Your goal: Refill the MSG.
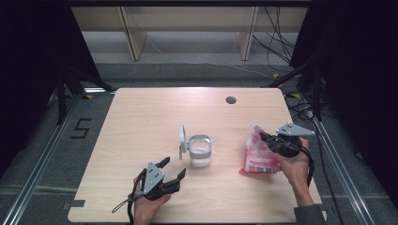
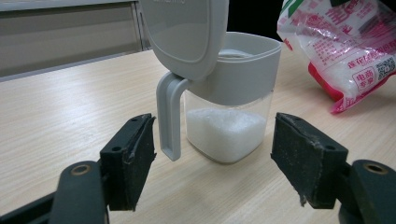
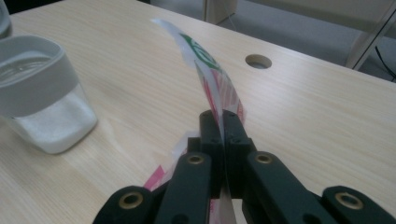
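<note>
Pink bag [image 1: 257,154] stands on the desk [image 1: 141,117] at 3 o'clock of the lidded jar [image 1: 200,151], its top edge clamped in the closed right tool [image 1: 268,139]. Left tool [image 1: 172,169] sits wide open and empty at the jar's 7 o'clock.

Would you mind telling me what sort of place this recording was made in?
Probably a lab or recording workspace, not a kitchen: a bare wooden table with a cable hole, black curtains at both sides, loose cables on the floor behind.
</note>
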The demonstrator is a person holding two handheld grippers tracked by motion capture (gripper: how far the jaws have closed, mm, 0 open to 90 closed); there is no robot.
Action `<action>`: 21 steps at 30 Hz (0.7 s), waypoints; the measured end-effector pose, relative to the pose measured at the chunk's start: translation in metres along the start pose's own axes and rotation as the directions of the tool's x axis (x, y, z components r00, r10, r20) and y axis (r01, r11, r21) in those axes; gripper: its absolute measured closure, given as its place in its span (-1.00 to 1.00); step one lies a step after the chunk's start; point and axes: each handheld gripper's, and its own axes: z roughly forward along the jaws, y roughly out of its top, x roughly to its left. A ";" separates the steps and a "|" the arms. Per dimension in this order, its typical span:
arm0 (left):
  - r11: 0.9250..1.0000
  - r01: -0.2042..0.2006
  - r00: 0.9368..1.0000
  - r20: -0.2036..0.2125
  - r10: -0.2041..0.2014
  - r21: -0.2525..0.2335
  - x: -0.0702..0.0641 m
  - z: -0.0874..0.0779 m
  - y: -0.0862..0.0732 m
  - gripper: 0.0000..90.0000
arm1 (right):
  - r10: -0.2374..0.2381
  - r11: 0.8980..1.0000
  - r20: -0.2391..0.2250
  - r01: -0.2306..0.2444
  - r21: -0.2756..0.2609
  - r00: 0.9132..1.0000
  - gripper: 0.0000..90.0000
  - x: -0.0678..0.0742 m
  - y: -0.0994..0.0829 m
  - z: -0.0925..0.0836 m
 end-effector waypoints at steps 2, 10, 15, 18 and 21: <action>1.000 0.003 1.000 0.002 -0.003 0.000 0.000 0.000 0.000 -0.35 | -0.017 1.000 0.021 0.017 0.013 1.000 1.00 0.001 -0.002 0.003; 1.000 -0.005 1.000 0.006 0.005 0.010 -0.001 0.001 -0.001 -0.35 | -0.037 0.998 0.034 0.035 0.050 0.999 1.00 0.004 -0.009 0.012; 1.000 -0.003 1.000 0.006 0.003 0.012 -0.001 0.001 -0.001 -0.35 | -0.035 0.998 0.034 0.033 0.057 0.999 1.00 0.004 -0.013 0.013; 1.000 -0.001 1.000 0.004 0.001 0.010 -0.001 0.001 -0.001 -0.35 | -0.032 0.998 0.036 0.030 0.055 0.999 1.00 0.003 -0.015 0.013; 1.000 -0.008 1.000 0.006 0.008 0.010 0.000 0.000 -0.001 -0.35 | -0.025 0.998 0.039 0.023 0.054 0.999 0.99 0.001 -0.018 0.013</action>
